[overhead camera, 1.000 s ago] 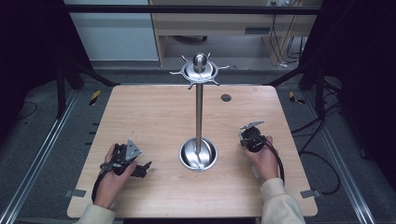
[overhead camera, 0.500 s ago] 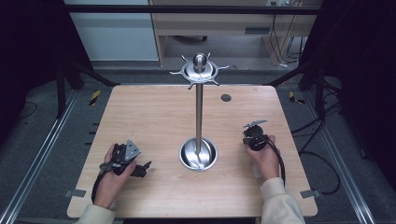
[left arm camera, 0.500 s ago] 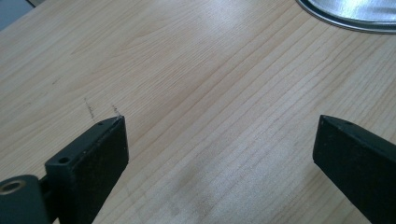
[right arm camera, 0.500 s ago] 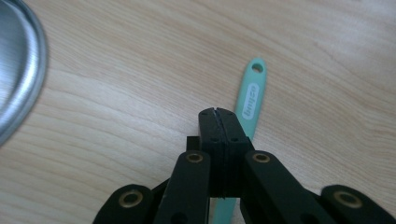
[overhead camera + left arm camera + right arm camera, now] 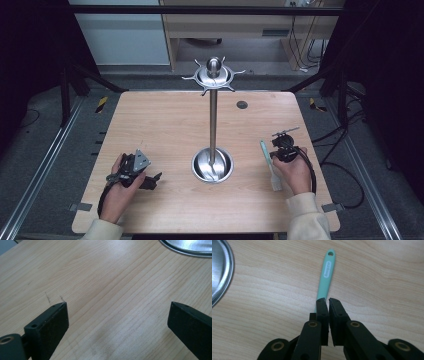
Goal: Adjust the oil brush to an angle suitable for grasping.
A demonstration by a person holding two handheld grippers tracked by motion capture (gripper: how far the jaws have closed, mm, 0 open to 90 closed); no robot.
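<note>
A teal-handled utensil [image 5: 268, 165] lies flat on the wooden table [image 5: 165, 120], just left of the person's right hand. In the right gripper view its handle [image 5: 326, 272] runs away from the jaws, with a hanging hole at the far end. My right gripper [image 5: 328, 300] is shut, and the handle passes beside and under its left jaw, not between the jaws. In the high view the right gripper [image 5: 281, 141] sits right of the utensil. My left gripper [image 5: 142, 175] rests at the table's front left. Its jaws stand wide open over bare wood [image 5: 118, 305].
A tall metal stand [image 5: 213, 120] with a ring of hooks on top rises from a round steel base [image 5: 212, 166] at the table's middle. The base rim [image 5: 185, 248] shows in the left gripper view and also in the right gripper view [image 5: 222, 277]. A dark round cap [image 5: 242, 105] sits far right.
My right hand and gripper have shifted a little to the right, and the teal utensil now lies in sight on the table to their left. The left gripper has not moved.
</note>
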